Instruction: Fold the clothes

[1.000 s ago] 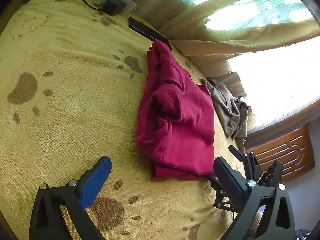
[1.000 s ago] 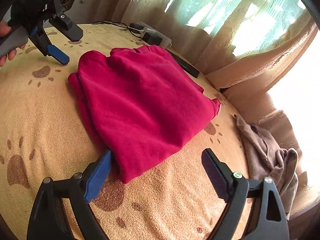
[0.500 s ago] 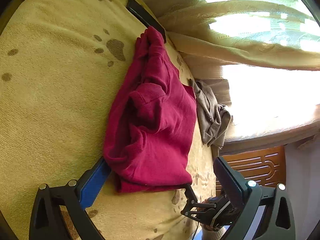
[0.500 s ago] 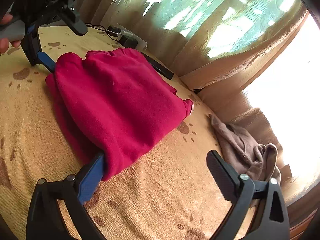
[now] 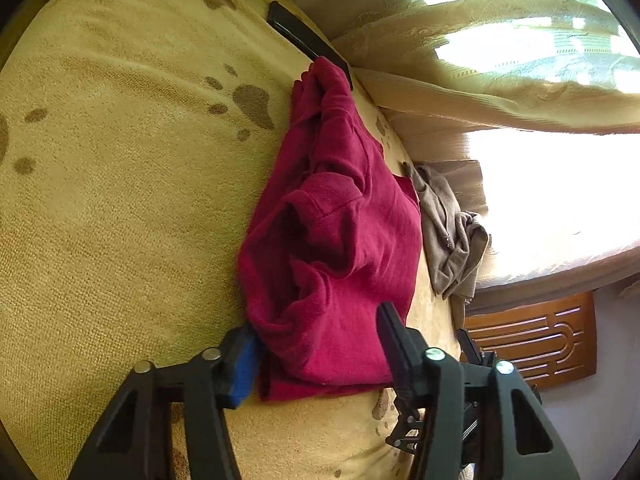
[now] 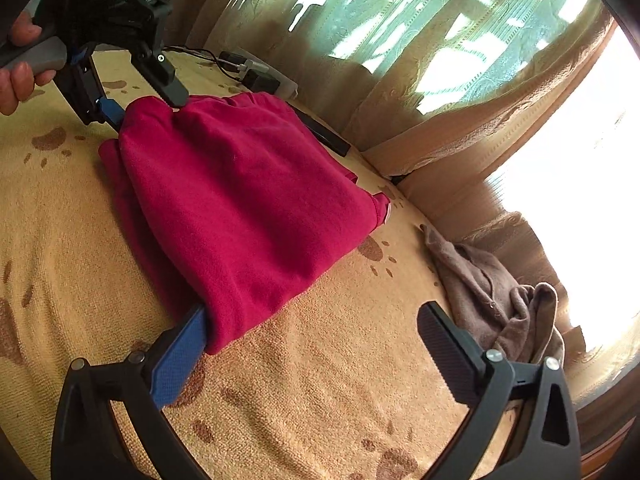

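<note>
A folded crimson garment (image 5: 336, 248) lies on a tan bedspread with brown paw prints (image 5: 120, 184); it also shows in the right wrist view (image 6: 240, 200). My left gripper (image 5: 316, 340) straddles its near corner with jaws partly closed around the bunched cloth, not pinched tight; it shows in the right wrist view (image 6: 140, 100) at the garment's far corner. My right gripper (image 6: 312, 332) is wide open; its blue left finger (image 6: 180, 348) is tucked under the garment's near edge, the right finger free over the bedspread.
A crumpled brown-grey garment (image 6: 496, 296) lies to the right near the bed edge, also in the left wrist view (image 5: 448, 236). A black flat device (image 5: 308, 40) and a power strip with cables (image 6: 256, 76) lie by the curtain (image 6: 400, 60). A carved wooden panel (image 5: 532, 340) stands beyond the bed.
My left gripper moved onto the garment's corner and its jaws narrowed around it. My right gripper slid forward, its blue finger going under the near edge.
</note>
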Action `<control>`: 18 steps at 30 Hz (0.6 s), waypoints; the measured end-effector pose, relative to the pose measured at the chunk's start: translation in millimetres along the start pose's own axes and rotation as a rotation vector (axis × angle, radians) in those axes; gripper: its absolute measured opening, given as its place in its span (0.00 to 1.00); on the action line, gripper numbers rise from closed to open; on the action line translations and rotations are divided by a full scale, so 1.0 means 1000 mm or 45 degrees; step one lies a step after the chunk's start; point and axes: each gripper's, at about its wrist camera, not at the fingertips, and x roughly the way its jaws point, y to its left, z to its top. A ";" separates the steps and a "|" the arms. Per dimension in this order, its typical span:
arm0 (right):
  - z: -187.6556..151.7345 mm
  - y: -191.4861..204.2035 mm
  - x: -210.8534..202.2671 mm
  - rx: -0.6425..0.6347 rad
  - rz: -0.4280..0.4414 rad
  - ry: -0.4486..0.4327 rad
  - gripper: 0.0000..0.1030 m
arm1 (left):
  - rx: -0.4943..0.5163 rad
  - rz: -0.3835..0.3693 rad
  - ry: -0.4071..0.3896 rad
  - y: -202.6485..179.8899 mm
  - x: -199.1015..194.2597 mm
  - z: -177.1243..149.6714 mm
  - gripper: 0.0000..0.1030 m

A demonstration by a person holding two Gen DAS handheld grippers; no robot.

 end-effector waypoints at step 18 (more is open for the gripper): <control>0.010 0.000 0.012 -0.077 -0.032 0.019 1.00 | 0.001 -0.173 -0.097 -0.022 -0.010 -0.002 0.15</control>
